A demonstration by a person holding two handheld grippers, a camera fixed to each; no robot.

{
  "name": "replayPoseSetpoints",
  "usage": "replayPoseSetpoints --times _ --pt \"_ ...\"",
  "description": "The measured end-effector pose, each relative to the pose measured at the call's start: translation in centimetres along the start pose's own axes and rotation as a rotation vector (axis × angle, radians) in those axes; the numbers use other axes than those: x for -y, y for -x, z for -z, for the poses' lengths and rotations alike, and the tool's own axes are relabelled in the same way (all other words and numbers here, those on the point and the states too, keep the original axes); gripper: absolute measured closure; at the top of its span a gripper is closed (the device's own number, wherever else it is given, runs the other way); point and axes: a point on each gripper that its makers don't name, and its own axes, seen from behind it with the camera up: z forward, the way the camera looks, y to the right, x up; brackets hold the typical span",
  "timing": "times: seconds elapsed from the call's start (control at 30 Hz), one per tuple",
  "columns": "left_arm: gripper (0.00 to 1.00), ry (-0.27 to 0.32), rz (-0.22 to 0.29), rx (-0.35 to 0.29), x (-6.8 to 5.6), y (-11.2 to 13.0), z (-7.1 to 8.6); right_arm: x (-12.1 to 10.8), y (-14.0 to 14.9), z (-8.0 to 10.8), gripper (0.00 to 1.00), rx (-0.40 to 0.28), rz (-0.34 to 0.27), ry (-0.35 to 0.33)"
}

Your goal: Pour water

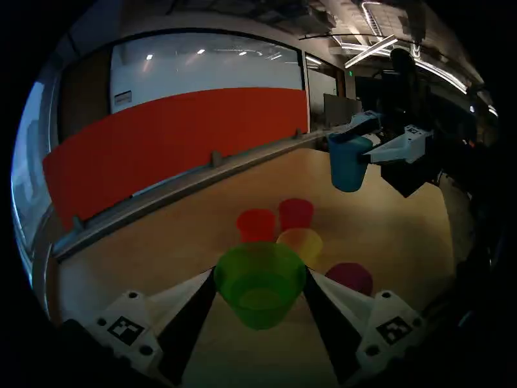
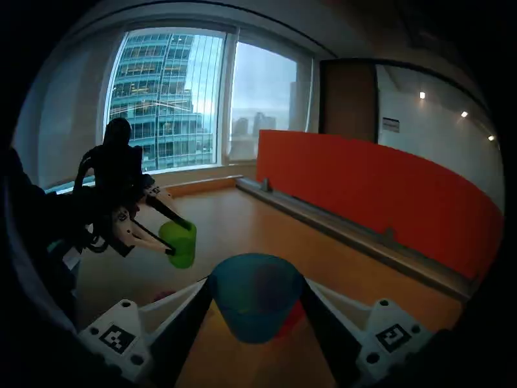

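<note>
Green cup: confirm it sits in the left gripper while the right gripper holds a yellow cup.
Wrong in one respect: the right gripper holds a blue cup, not a yellow one, as the right gripper view shows. The green cup does sit in the left gripper.

The left gripper has two white fingers with black inner faces, one on either side of the green cup. Each finger widens below the green cup into a white block carrying a black-and-white square marker and small dark screw holes. Far beyond the green cup, up and to the right, the right gripper has the same white fingers, mounted on a bulky black body.
</note>
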Motion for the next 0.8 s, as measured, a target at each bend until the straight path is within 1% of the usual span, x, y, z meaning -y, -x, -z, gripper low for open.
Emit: replayPoseSetpoints --times 0.17,0.5,0.6,0.67,0.8 --pt "0.1 0.013 -0.003 0.043 -0.2 1.5 -0.4 0.0 1.7 -0.5 0.05 0.038 0.001 -0.009" --pt "0.08 0.034 -0.01 0.111 -0.1 3.9 -1.4 0.2 4.4 -1.2 0.05 0.095 -0.014 -0.026" --pt "0.08 0.039 -0.011 0.115 -0.2 4.1 -1.7 0.2 5.2 -1.5 0.05 0.113 -0.016 -0.028" --pt "0.08 0.042 -0.008 0.1 -0.2 3.6 -1.7 0.2 5.6 -1.6 0.05 0.123 -0.017 -0.031" --pt "0.08 0.039 0.008 0.097 0.1 3.5 -1.8 0.4 6.0 -1.8 0.05 0.135 -0.015 -0.037"
